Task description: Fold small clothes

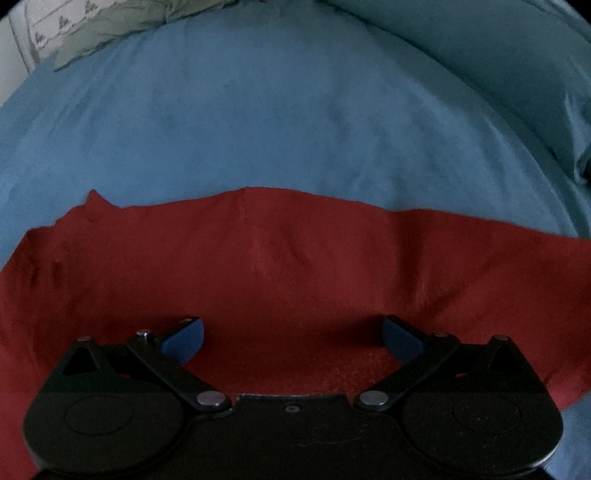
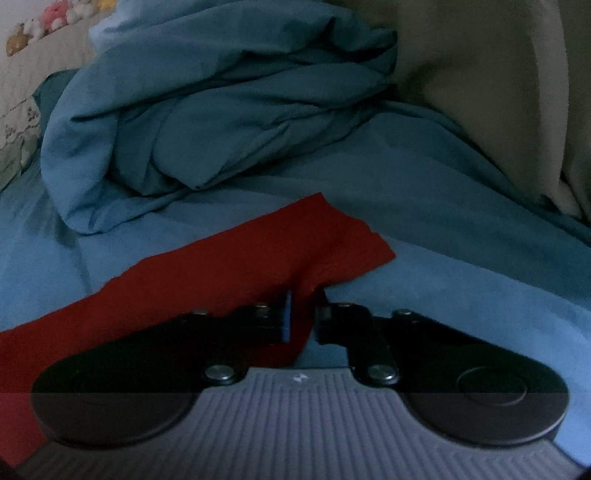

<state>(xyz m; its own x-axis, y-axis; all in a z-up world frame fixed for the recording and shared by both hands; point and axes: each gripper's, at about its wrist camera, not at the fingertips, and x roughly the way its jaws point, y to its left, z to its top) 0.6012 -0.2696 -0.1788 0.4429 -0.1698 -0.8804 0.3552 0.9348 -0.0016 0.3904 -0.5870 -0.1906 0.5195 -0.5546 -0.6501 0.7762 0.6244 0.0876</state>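
A red garment [image 1: 280, 273] lies spread flat on a blue bedsheet [image 1: 258, 122]. My left gripper [image 1: 291, 334] is open, its blue-padded fingers wide apart just above the red cloth. In the right wrist view the same red garment [image 2: 236, 266] runs from lower left to a corner at centre right. My right gripper [image 2: 304, 310] is shut on a fold of the red garment near that corner, and the pinched cloth is raised between the fingers.
A bunched pile of blue bedding [image 2: 207, 122] lies beyond the garment. A beige pillow [image 2: 480, 92] sits at the back right. A patterned quilt [image 1: 88, 33] shows at the far left, also in the right wrist view [image 2: 22, 85].
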